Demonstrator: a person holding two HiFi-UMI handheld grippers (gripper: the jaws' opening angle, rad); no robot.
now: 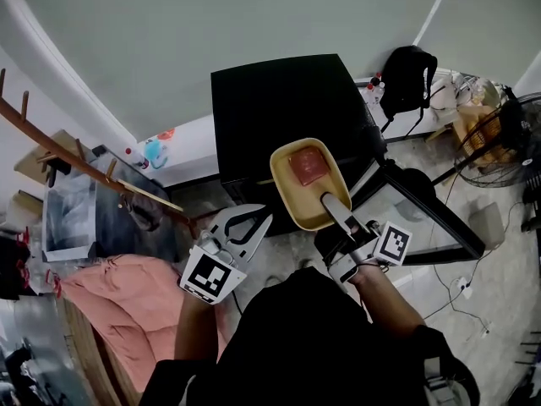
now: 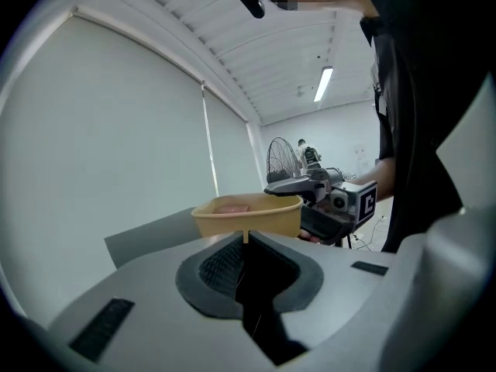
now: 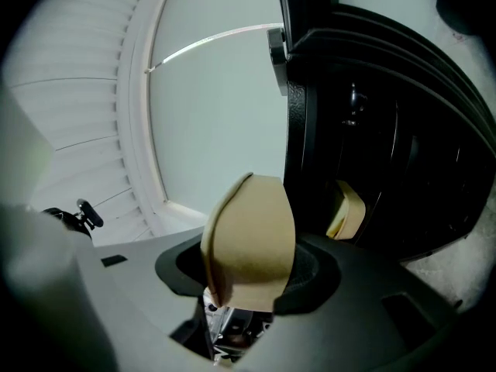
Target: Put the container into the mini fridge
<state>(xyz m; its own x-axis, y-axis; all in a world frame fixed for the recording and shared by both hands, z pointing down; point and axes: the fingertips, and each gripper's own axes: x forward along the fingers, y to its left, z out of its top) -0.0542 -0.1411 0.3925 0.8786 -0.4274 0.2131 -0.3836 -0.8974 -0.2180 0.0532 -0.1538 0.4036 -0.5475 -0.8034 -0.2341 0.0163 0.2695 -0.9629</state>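
A tan container [image 1: 308, 186] with a reddish block of food [image 1: 309, 167] in it hangs in front of the black mini fridge [image 1: 283, 112]. The fridge's door [image 1: 420, 210] stands swung open to the right. My right gripper [image 1: 328, 201] is shut on the container's near rim, one finger lying over the inside wall. In the right gripper view the container [image 3: 252, 242] fills the jaws and the dark fridge interior [image 3: 387, 130] lies just beyond. My left gripper [image 1: 264, 221] is shut and empty, left of the container. From the left gripper view, the container [image 2: 248, 215] is level.
A standing fan [image 1: 499, 138] and a black backpack [image 1: 407, 74] are at the right of the fridge. A wooden rack [image 1: 84, 172] and pink cloth [image 1: 127, 294] lie to the left. A pale yellow thing [image 3: 346, 208] shows inside the fridge.
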